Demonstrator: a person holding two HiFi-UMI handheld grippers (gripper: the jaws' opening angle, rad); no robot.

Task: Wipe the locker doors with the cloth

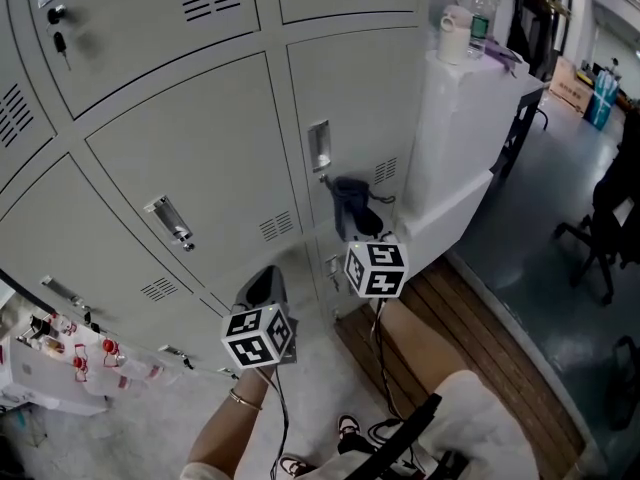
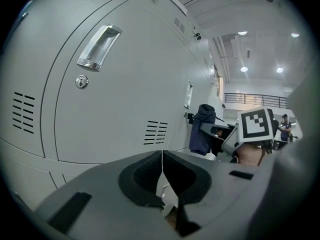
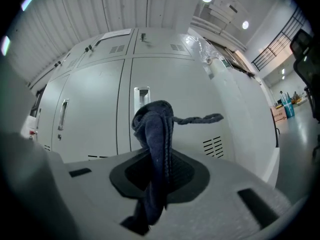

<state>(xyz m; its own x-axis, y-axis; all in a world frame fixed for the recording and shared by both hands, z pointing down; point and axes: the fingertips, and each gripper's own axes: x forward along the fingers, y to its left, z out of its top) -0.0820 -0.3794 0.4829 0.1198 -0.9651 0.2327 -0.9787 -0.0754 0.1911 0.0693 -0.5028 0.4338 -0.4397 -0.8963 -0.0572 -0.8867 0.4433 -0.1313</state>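
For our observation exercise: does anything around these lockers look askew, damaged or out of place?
Nothing stands out. The locker doors look shut and undented. The dark cloth is bunched in the right hand-held gripper, one twisted end sticking out sideways, as rags do. The left hand-held gripper is shut and empty.

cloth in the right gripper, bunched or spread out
Bunched: the cloth is a folded wad clamped in the right gripper, one twisted corner sticking out sideways.

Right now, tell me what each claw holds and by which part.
Right claw: shut on the dark blue cloth, pinched mid-length, a bunch above, a tail below. Left claw: shut, empty.
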